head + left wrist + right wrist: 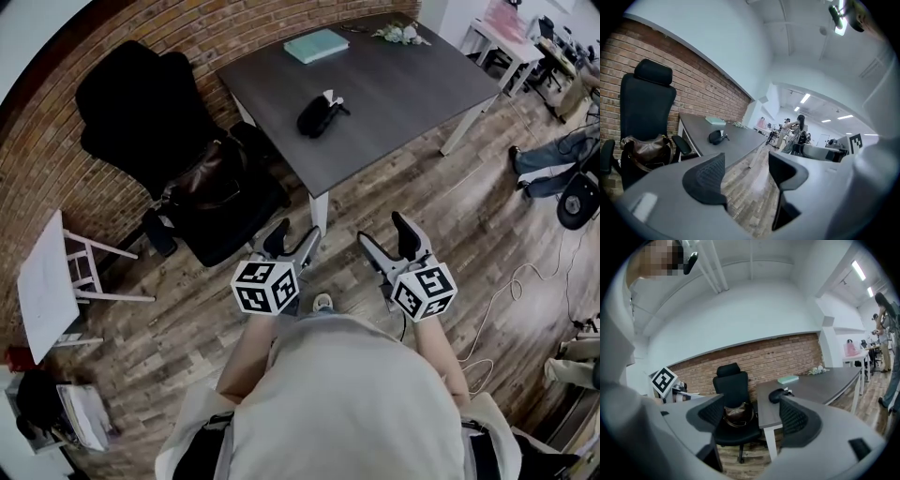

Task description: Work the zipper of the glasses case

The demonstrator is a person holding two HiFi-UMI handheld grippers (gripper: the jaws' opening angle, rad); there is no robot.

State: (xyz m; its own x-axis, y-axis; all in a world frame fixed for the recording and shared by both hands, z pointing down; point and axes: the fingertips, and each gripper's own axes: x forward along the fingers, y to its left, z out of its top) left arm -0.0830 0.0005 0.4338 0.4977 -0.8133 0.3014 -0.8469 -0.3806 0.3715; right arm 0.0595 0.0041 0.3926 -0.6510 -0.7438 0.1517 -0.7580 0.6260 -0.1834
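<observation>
The black glasses case [319,114] lies on the dark grey table [412,84] with a small white piece at its far end. It also shows far off as the case [716,136] in the left gripper view and the case [777,395] in the right gripper view. My left gripper [292,242] and right gripper [386,236] hang over the wooden floor, well short of the table. Both stand open with nothing between their jaws.
A black office chair [141,103] with a brown bag [202,183] stands left of the table by the brick wall. A teal book [316,44] and a small bunch of flowers [401,34] lie at the table's far side. A white stool [56,281] stands at the left. A cable [511,291] runs over the floor at the right.
</observation>
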